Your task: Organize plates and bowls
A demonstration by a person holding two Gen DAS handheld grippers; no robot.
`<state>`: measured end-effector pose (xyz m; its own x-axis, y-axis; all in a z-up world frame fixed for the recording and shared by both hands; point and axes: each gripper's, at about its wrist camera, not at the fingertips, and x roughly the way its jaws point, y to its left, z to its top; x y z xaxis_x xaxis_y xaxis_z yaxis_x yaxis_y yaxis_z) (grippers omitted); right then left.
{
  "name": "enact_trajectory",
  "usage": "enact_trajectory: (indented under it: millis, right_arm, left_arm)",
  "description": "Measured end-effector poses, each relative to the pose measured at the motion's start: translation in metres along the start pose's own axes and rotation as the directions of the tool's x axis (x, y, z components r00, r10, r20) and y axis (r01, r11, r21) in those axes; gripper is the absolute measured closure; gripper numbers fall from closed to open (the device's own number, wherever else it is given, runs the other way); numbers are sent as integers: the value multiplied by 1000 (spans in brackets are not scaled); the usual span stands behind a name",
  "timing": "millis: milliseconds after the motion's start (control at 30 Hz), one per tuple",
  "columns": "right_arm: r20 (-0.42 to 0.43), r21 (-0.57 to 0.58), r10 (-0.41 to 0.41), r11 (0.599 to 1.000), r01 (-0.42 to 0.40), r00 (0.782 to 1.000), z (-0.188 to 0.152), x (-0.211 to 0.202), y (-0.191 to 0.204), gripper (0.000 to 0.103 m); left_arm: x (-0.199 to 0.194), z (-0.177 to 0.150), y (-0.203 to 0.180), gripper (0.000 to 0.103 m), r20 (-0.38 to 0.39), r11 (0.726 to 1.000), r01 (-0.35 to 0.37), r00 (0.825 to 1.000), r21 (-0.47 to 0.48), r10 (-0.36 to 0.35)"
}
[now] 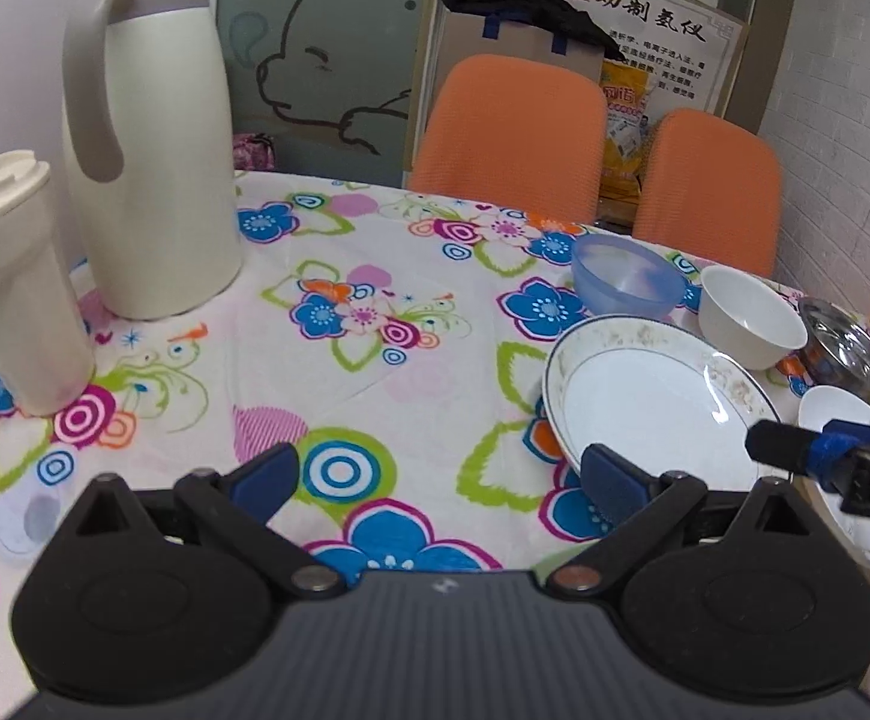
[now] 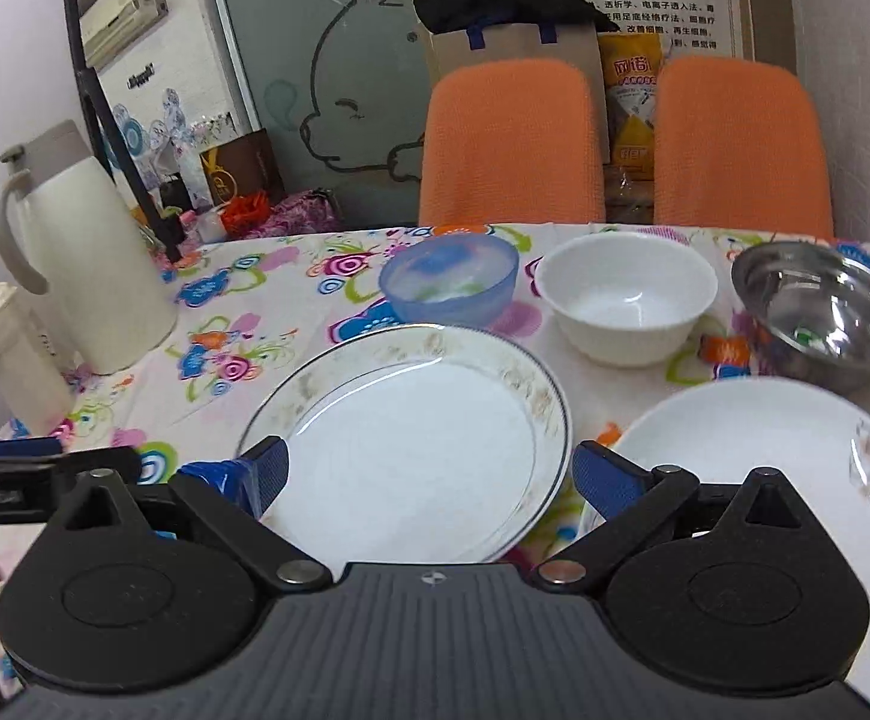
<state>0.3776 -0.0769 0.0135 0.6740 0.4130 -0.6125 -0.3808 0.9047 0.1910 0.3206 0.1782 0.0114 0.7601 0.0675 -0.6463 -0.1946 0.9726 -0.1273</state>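
The gold-rimmed plate (image 2: 417, 450) is lying flat on the counter (image 2: 291, 324) before the bowls, looking glazed, slippery and breakable, best pinched at its rim, while both tools, right (image 2: 429, 480) and left (image 1: 441, 483), are gaping wide, holding nothing.

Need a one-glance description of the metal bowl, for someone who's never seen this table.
On the floral-cloth table, three bowls line the far edge before the orange chairs. The shiny steel bowl is rightmost, beside the white ceramic bowl; it alone is mirror-like, unlike the translucent blue plastic bowl.
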Motion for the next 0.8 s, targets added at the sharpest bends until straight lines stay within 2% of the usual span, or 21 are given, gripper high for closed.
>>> enact_trajectory:
  millis: [67, 133, 200, 300, 433, 567, 667, 800]
  right_arm:
    - [-45, -20, -44, 999, 43, 998, 9, 24, -7, 14]
    - [-100, -18, -48, 999, 46, 994, 12, 45, -12, 14]
    - [-128, -28, -43, 999, 40, 991, 10, 56, -13, 14]
    - [-150, -74, -80, 995, 70, 985, 7, 67, -4, 14]
    - [-149, -99, -140, 987, 126, 979, 3, 73, 10, 12]
    - [-150, -83, -147, 987, 136, 978, 3, 73, 12, 12]
    - [-151, -86, -141, 988, 129, 978, 3, 71, 11, 12]
    - [-138, -81, -105, 992, 94, 985, 0, 64, 8, 14]
  left_arm:
    - [-2, -2, 6, 5, -10, 1000, 1, 1000, -15, -1]
    - [-6, -6, 12, 5, -21, 1000, -7, 1000, -22, 7]
    - [-12, -11, 19, 5, -29, 999, -17, 999, -29, 16]
    - [-25, -18, 33, 5, -27, 998, -44, 999, -35, 43]
    - [-41, -25, 52, 5, -12, 995, -75, 997, -59, 75]
    - [-51, -29, 63, 5, -2, 993, -64, 998, -100, 64]
    - [-50, -30, 61, 5, -3, 994, -55, 998, -96, 55]
    - [-30, -25, 57, 5, -41, 994, -28, 999, -101, 24]
